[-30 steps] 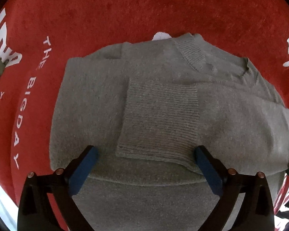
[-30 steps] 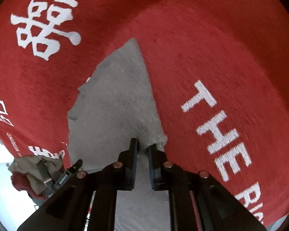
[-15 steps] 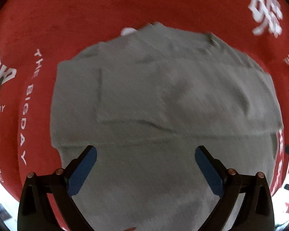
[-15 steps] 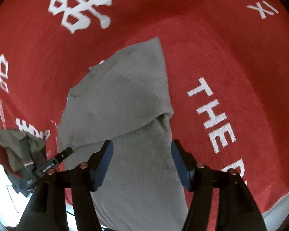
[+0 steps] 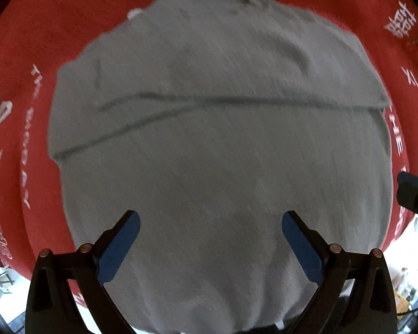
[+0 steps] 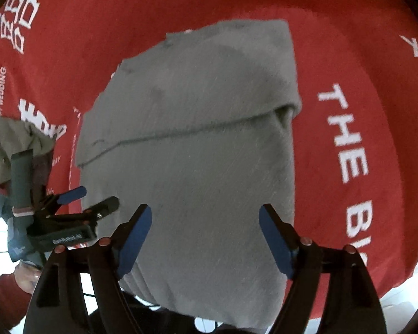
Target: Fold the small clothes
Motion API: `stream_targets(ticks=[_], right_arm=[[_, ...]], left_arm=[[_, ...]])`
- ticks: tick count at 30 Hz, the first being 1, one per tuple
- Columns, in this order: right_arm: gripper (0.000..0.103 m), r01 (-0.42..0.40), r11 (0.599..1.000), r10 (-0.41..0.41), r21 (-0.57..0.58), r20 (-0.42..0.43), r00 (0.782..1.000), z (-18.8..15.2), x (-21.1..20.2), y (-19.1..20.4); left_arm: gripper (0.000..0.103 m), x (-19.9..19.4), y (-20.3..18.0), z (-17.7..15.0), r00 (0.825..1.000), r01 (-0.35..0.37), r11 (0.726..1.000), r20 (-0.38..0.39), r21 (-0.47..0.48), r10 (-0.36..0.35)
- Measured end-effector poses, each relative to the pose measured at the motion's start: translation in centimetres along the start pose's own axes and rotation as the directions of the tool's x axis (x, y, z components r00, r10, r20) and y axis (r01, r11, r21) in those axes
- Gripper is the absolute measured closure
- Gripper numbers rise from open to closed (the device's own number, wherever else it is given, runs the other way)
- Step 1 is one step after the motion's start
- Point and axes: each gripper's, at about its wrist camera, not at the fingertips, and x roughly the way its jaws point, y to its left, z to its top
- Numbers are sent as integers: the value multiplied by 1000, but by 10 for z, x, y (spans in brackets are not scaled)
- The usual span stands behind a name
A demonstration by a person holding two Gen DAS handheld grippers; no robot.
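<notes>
A grey knit sweater lies on a red cloth with white lettering. Its sleeves are folded in, and a fold edge runs across its middle. Its lower part hangs over the table's near edge. My left gripper is open and empty above the sweater's lower part. My right gripper is open and empty above the sweater, near its right side. The left gripper also shows at the left of the right wrist view. The image is motion blurred.
A heap of olive and red clothes lies at the table's left edge. A red sleeve and a hand show at the lower left. The red cloth's front edge drops off to a pale floor.
My right gripper opened and let go of the sweater's sleeve edge. Both grippers drew back toward the near edge, so more of the sweater shows.
</notes>
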Motion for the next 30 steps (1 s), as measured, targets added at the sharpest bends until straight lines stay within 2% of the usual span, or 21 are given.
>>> stream_targets(ticks=[4, 16, 22, 30], right_arm=[[21, -16, 1000, 16, 4, -21, 1000, -7, 1, -4], [21, -50, 998, 47, -45, -76, 996, -2, -5, -23], [21, -45, 998, 39, -53, -111, 993, -3, 2, -31], [21, -42, 998, 37, -44, -106, 994, -23, 4, -20]], left_arm=[[1, 5, -11, -7, 999, 19, 1000, -46, 0, -19], [1, -16, -66, -29, 1000, 10, 995, -27, -99, -13], [1, -22, -84, -55, 999, 15, 991, -35, -135, -20], [1, -29, -83, -98, 1000, 22, 994, -20, -104, -24]])
